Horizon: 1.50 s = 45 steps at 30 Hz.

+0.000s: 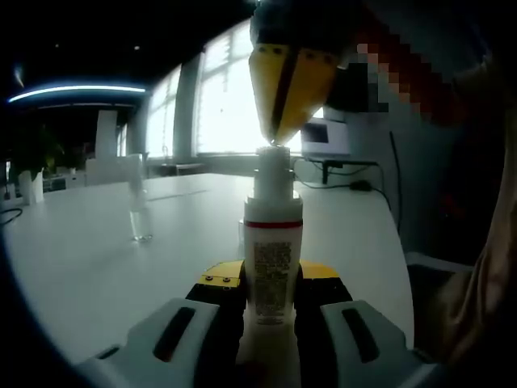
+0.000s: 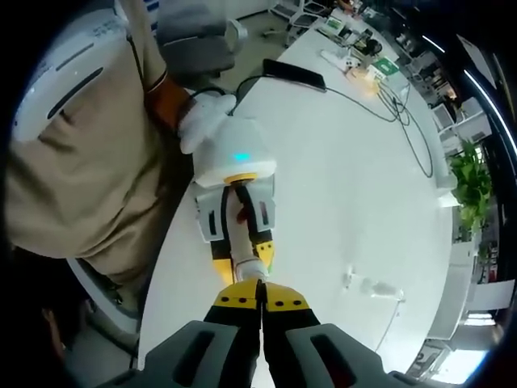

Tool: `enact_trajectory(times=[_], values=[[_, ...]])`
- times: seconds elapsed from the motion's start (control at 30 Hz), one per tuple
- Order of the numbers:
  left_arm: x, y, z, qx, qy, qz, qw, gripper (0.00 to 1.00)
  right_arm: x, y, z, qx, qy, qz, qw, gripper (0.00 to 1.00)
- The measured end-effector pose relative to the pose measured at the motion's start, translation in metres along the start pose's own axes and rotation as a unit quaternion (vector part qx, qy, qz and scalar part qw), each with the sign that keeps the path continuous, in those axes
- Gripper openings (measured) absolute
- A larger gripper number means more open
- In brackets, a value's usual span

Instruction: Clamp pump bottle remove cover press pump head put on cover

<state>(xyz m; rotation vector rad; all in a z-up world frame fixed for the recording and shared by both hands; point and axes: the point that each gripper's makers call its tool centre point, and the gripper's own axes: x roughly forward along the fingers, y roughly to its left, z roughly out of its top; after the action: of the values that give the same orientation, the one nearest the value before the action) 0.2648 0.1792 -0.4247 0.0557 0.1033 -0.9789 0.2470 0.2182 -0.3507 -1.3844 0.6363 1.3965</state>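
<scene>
You hold the pump bottle [image 1: 273, 259] upright in your left gripper [image 1: 271, 311], its yellow-tipped jaws pressed against both sides of the white body with the printed label facing the camera. A red band rings the bottle's shoulder, and the white pump head [image 1: 273, 162] rises above it. Your right gripper [image 1: 289, 85] comes down from above, its yellow jaws drawn together to a point that touches the top of the pump head.

In the right gripper view, your right gripper [image 2: 260, 301] has its jaws closed flat against each other with nothing between them, their tips on the pump head [image 2: 249, 267]. Below them the left gripper [image 2: 239, 234] grips the bottle over the near edge of the white table [image 2: 355, 186].

The clear cover [image 1: 140, 212] stands upright on the table, well to the left of the bottle and farther away.
</scene>
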Motion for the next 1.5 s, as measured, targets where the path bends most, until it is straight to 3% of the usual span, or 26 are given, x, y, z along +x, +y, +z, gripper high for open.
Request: enact_trajectory(times=[0.3,0.67,1.5], values=[[0.0003,0.0015,-0.0009,0.001,0.0,0.0,1.0,0.14,0.0001,-0.0006,-0.0012,0.01,-0.004,0.011,0.9999,0.0],[0.0005,0.0023,-0.001,0.002,0.0,-0.001,1.0,0.14,0.0012,-0.003,-0.0026,0.063,-0.01,0.041,0.9971,0.0],[-0.0005,-0.0003,-0.0002,0.002,0.0,0.0,1.0,0.14,0.0069,0.0001,-0.0029,0.07,0.045,0.074,0.9938,0.0]])
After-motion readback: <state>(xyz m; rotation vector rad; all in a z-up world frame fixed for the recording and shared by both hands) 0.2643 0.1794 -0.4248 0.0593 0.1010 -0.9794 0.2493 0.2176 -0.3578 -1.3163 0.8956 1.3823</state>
